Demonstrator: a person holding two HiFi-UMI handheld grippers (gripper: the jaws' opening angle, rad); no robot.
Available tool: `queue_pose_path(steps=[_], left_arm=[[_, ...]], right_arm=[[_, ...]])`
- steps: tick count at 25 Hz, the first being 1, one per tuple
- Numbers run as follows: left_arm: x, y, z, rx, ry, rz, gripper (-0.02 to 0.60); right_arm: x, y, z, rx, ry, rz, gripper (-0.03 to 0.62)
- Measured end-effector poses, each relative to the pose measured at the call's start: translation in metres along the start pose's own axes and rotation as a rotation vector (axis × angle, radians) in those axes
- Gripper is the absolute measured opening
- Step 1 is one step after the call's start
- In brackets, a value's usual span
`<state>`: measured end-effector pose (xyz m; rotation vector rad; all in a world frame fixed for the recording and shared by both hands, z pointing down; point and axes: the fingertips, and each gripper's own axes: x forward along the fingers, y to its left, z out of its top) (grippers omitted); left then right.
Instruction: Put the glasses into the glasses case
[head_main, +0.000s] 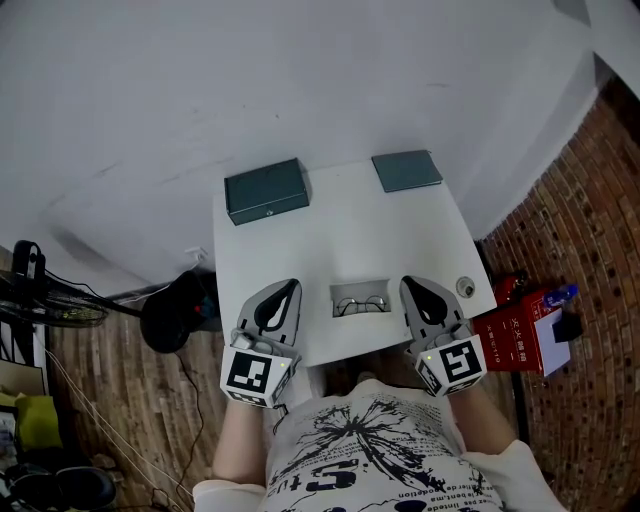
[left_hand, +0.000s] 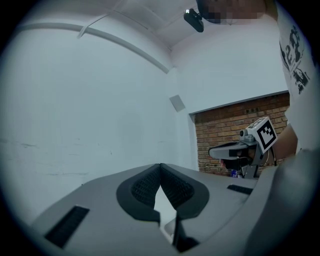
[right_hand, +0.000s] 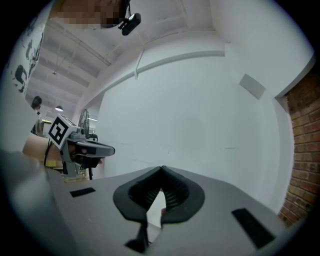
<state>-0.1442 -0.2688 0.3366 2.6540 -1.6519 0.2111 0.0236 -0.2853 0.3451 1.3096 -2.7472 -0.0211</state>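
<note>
Jaws on the left gripper (left_hand: 160, 166) are fully closed: ribbed pads meet at the tips, nothing between them. Same on the right gripper (right_hand: 161, 169): pads pressed together, empty.

Head view: both grippers sit at the near edge of the white bench (head_main: 330, 240), left gripper (head_main: 290, 287) near left, right gripper (head_main: 409, 283) near right, tips pointing toward the far side. Each is roughly level. Neither touches anything on the bench.

Glasses (head_main: 361, 303) lie between the two grippers at near centre, inside a shallow grey tray (head_main: 338, 292). Thin-rimmed, lenses side by side; can't tell whether the arms are folded. Can't tell whether that tray is part of a case.

Dark teal case (head_main: 266, 190) is at the far left edge, lid down, small fitting on its near face. Well apart from the glasses. A flat dark teal piece (head_main: 406, 170) lies at the far right edge; could be a second case or a cloth, can't tell.

Small round object (head_main: 465, 288) sits on the bench just right of the right gripper.

Off the bench: red carton (head_main: 515, 335) on the right, black fan (head_main: 40, 295) on the left.

Each gripper view shows the other gripper across from it: right gripper (left_hand: 231, 150), left gripper (right_hand: 95, 149).
</note>
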Motion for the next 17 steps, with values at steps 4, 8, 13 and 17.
queue_pose_path(steps=[4,8,13,17], left_arm=[[0.005,-0.001,0.003,0.000,-0.017,-0.005,0.014],[0.009,-0.003,0.003,0.011,-0.015,-0.014,0.014],[0.013,-0.003,0.004,-0.008,-0.041,-0.018,0.014],[0.016,-0.003,0.007,-0.027,-0.071,-0.020,0.014]], right_arm=[[0.004,-0.005,-0.001,-0.002,0.007,-0.017,0.012],[0.006,-0.009,-0.003,-0.005,0.013,-0.025,0.012],[0.010,-0.011,-0.006,-0.005,0.025,-0.029,0.012],[0.012,-0.012,-0.006,-0.009,0.027,-0.028,0.012]])
